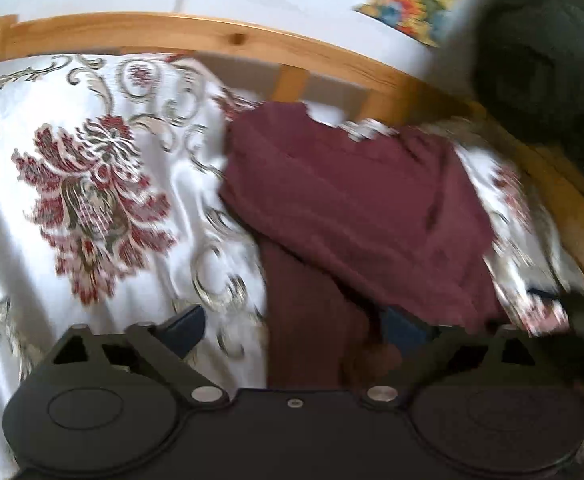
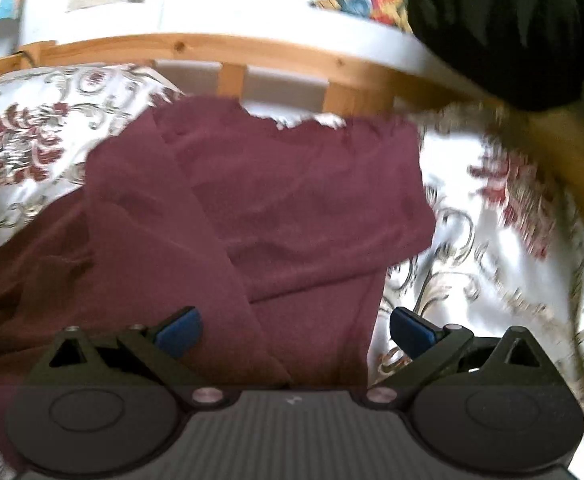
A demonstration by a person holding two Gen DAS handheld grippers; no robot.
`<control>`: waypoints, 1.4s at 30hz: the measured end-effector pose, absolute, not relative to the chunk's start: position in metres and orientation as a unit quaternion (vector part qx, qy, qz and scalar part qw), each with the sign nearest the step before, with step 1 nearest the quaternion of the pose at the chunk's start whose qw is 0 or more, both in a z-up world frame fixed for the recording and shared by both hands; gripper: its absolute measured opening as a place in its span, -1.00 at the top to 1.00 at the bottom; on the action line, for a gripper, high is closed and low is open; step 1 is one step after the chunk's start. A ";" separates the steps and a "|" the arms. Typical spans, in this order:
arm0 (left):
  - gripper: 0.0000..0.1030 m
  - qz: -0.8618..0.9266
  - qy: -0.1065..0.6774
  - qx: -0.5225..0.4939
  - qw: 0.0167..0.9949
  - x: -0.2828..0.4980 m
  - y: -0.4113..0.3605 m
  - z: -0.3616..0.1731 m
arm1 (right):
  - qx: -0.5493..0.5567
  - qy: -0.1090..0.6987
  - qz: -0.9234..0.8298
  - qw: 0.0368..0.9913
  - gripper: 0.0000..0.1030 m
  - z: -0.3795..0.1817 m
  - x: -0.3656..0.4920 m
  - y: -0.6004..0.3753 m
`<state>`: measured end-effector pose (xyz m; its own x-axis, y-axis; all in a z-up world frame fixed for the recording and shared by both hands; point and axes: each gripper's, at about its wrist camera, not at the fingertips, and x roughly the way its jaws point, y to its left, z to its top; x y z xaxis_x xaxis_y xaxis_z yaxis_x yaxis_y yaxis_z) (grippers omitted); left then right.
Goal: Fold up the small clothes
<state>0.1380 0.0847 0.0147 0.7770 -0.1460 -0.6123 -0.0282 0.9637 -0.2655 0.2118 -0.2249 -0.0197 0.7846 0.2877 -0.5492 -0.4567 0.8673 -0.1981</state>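
Observation:
A maroon garment (image 1: 352,208) lies on the patterned bedspread, with a flap of it folded across its middle (image 2: 276,200). In the left wrist view my left gripper (image 1: 294,332) hangs open over the garment's near left edge; its blue pads stand wide apart and grip nothing. My right gripper (image 2: 296,332) is open too, just above the garment's lower right part. One of its pads is over the cloth and the other over the bedspread. Both views are blurred.
The white bedspread (image 1: 92,184) with red floral figures covers the bed. A wooden bed rail (image 1: 212,36) runs along the far side. A dark bundle of cloth (image 2: 512,20) and a colourful cushion (image 2: 364,0) sit at the far right.

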 end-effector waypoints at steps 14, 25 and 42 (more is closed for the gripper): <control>-0.94 -0.117 0.392 0.083 0.909 0.073 0.031 -0.028 | -0.318 0.320 0.207 0.868 -0.99 -0.034 0.112 -0.208; -0.84 -0.074 0.435 0.129 0.888 0.095 0.021 -0.046 | -0.325 0.342 0.179 0.863 -0.99 -0.049 0.119 -0.213; -0.15 -0.060 0.399 0.155 0.902 0.090 0.020 -0.040 | -0.338 0.355 0.151 0.859 -0.64 -0.047 0.124 -0.233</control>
<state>0.0897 0.0202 -0.0404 0.6748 0.0153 -0.7378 0.2316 0.9449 0.2314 0.1244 -0.2334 -0.0469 0.7021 0.0186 -0.7119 -0.4985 0.7267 -0.4726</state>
